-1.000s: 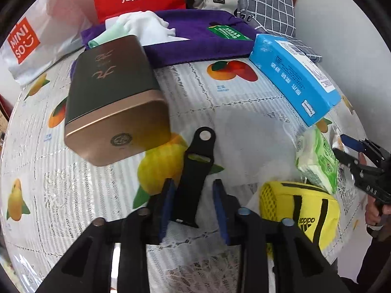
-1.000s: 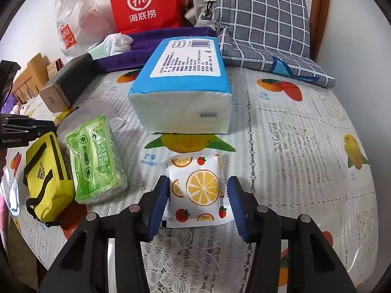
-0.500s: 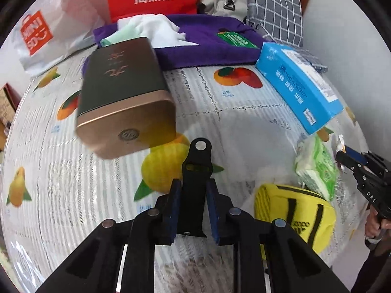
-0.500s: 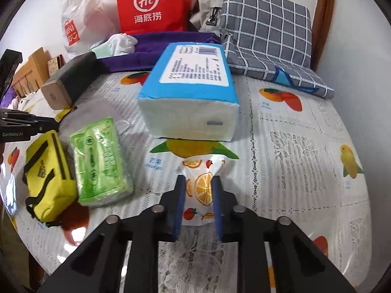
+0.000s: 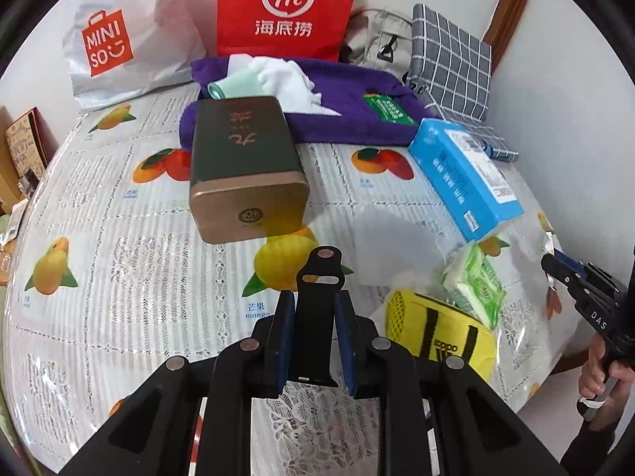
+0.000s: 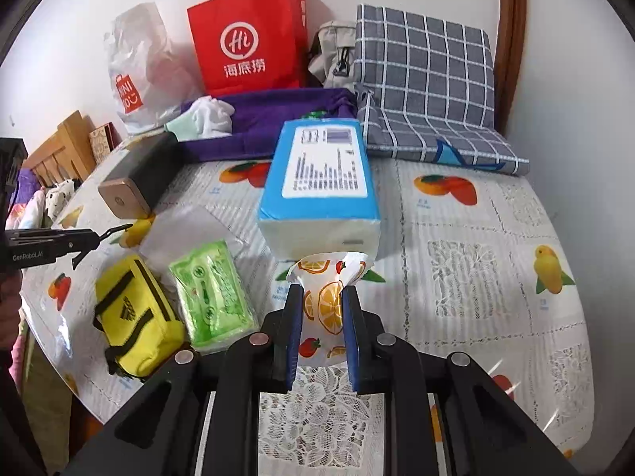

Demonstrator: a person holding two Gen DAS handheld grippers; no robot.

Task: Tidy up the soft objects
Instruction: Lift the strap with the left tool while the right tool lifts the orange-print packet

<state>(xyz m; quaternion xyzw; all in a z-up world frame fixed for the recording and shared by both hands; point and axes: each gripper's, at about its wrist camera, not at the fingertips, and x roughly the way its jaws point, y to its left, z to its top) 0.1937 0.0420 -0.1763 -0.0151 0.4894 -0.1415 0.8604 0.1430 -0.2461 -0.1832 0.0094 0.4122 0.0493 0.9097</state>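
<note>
Left wrist view: black strap (image 5: 317, 317) clamped between the blue pads (image 5: 283, 341) of the left gripper (image 5: 315, 341), lifted above the near edge of the table (image 5: 119, 277), its riveted tip pointing away toward the dark tin (image 5: 246, 166). Tin lying on its side near the table's middle, copper end facing the camera. To the right of the strap, yellow pouch (image 5: 440, 333) near the near right edge, with the green tissue pack (image 5: 474, 281) leaning against its far side. Beyond that, blue tissue pack (image 5: 464, 174) toward the right edge. Right gripper (image 5: 555, 269) showing at the far right, a bit of crinkled wrapper at its tip, held by a hand (image 5: 599, 369).

Right wrist view: fruit-print packet (image 6: 325, 301) pinched and crumpled between the pads of the right gripper, raised just over the table's near middle, directly in front of the blue tissue pack. Green tissue pack and yellow pouch side by side near the left edge, touching or almost so. Left gripper (image 6: 115, 232) visible at the left, side-on.

Along the far edge: purple towel (image 5: 349, 107) with a white cloth (image 5: 285, 79) on it, red bag (image 5: 285, 8), white Miniso bag (image 5: 119, 39), grey bag (image 6: 333, 59) and checked cushion (image 6: 424, 79) in the far right corner.
</note>
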